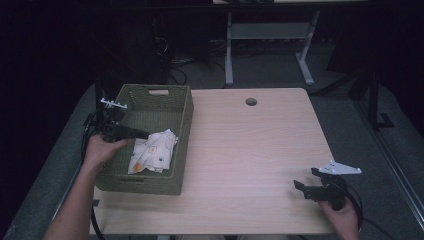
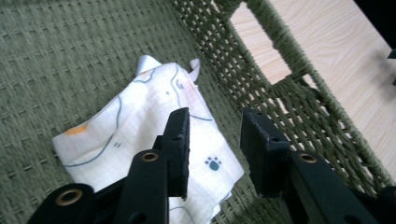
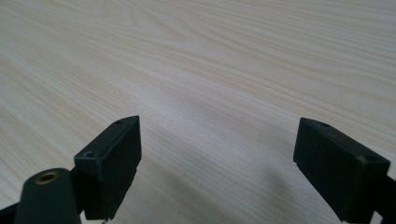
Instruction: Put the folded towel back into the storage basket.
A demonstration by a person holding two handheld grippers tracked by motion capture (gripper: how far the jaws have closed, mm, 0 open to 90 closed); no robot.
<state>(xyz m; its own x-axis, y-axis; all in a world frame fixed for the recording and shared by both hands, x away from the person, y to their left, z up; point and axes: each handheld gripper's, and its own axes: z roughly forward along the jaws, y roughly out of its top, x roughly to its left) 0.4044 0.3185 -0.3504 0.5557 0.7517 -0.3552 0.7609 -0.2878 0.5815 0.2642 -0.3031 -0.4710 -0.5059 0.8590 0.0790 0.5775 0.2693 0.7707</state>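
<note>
**Left tongs hanging apart over the cloth in the basket, right tongs idling wide on the bare surface**

The printed cloth [image 1: 152, 151] is lying crumpled on the floor of the green woven basket [image 1: 182, 131], toward the basket's right-hand wall as the high view has it. The left tongs [image 1: 142, 134] are reaching in over the basket's left rim and are sitting just at the cloth's upper edge. In the left gripper view the left tongs [image 2: 214, 144] are standing apart with nothing between them: the pads are pressing on nothing, and the cloth [image 2: 140, 135] is lying loose beneath and behind the left-hand jaw. The basket's wall [image 2: 299, 107] is rising close on the right of that view, so the room for moving on that side is tight, while the woven floor is lying open on the other side.

The right tongs [image 1: 306, 181] are resting low near the front right corner of the surface [image 1: 250, 150], well apart from the basket. The wide stretch of light wood between basket and right hand is carrying nothing, and a round hole [image 1: 251, 101] is sitting near the far edge.

The left gripper view is giving what the high view blurs: the cloth's paw print, orange patches and thin drawn lines, and the cut-out handle in the basket wall with the wood showing through it. The right gripper view is showing the right tongs [image 3: 217, 154] spread wide over plain wood grain [image 3: 210, 56], holding nothing. The high view alone is placing both hands, the trailing cables and the surface's edges.
</note>
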